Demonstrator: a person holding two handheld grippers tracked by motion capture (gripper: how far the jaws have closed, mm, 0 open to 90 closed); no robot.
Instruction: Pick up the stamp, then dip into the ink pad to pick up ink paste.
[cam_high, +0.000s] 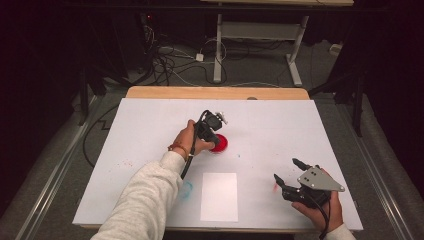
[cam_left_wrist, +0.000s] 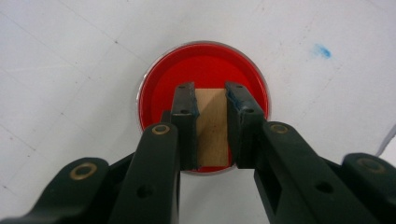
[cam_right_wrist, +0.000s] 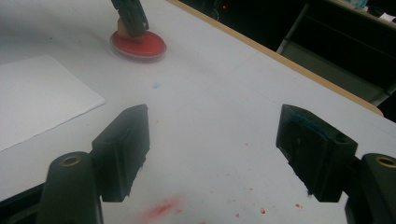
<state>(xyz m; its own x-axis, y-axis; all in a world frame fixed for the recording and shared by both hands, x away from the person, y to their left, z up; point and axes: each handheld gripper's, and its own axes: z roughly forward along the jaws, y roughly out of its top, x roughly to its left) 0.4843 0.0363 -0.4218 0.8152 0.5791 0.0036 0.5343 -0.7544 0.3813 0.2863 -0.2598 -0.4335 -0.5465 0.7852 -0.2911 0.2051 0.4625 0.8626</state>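
A round red ink dish (cam_high: 222, 145) sits near the middle of the white table top (cam_high: 150, 120). My left gripper (cam_high: 214, 138) points down onto it. In the left gripper view its jaws (cam_left_wrist: 210, 91) are shut on a small wooden block (cam_left_wrist: 212, 128) that stands on the red dish (cam_left_wrist: 205, 63). The right gripper view shows the same dish (cam_right_wrist: 140, 46) far off, with the block (cam_right_wrist: 121, 28) on it. My right gripper (cam_high: 286, 169) rests near the front right of the table. Its jaws (cam_right_wrist: 212, 135) stand wide open with nothing between them.
A white sheet of paper (cam_high: 219, 196) lies at the front centre, left of my right gripper. A blue smear (cam_high: 186, 190) marks the table beside it, and red smears (cam_right_wrist: 161, 207) lie under the right jaws. The wooden far edge (cam_high: 215, 92) borders cables and desk legs.
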